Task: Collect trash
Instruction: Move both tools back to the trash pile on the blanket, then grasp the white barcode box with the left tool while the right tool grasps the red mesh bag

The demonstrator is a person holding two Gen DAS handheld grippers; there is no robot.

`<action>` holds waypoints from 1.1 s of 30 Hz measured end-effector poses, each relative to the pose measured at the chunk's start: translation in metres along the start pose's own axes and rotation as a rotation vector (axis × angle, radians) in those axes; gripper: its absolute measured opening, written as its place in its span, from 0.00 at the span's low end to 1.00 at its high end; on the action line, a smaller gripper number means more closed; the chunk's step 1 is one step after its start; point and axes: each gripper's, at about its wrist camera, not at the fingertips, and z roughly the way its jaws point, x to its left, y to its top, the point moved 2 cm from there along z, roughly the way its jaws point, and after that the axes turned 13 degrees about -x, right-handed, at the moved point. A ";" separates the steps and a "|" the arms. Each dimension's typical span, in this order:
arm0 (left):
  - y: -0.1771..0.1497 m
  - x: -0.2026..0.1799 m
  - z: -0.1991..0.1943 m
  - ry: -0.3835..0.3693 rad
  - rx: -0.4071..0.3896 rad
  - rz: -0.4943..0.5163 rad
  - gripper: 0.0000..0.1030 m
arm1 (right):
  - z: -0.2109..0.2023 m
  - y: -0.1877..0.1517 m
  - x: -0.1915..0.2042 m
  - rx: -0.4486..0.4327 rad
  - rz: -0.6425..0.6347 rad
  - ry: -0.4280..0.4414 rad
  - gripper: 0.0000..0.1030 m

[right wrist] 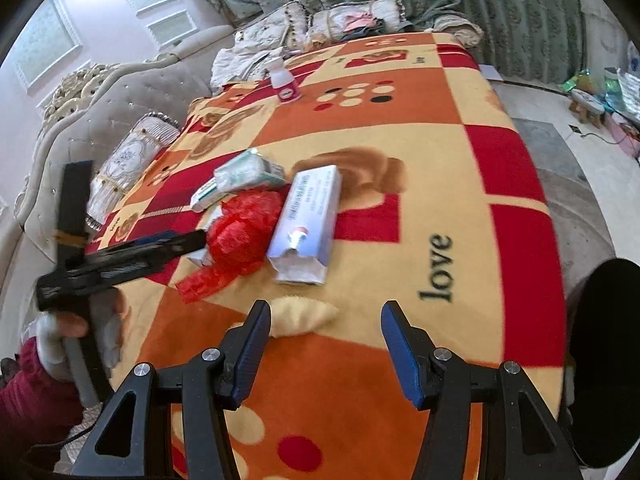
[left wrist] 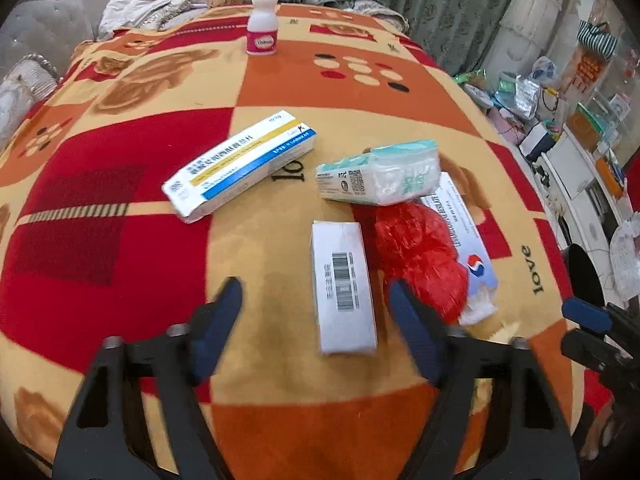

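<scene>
Red crinkled bag (left wrist: pixel 420 256), white barcoded box (left wrist: pixel 344 286), red-orange-cream checked blanket (left wrist: pixel 120 200), pink-labelled white bottle (left wrist: pixel 262 26)

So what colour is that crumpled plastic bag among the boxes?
Red; the plastic bag shows best in the left wrist view.
</scene>
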 end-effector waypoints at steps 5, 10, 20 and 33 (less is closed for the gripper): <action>-0.001 0.011 0.001 -0.023 0.019 -0.016 0.26 | 0.013 0.011 0.018 -0.002 0.009 0.058 0.53; 0.000 0.033 -0.029 -0.014 -0.021 -0.050 0.26 | 0.038 0.026 0.048 -0.001 -0.022 0.126 0.53; -0.008 0.060 -0.053 0.004 -0.035 -0.092 0.26 | 0.124 0.031 0.092 0.077 -0.160 0.055 0.42; -0.016 0.023 -0.070 -0.059 -0.057 -0.074 0.26 | 0.048 0.019 0.080 0.018 -0.132 0.127 0.32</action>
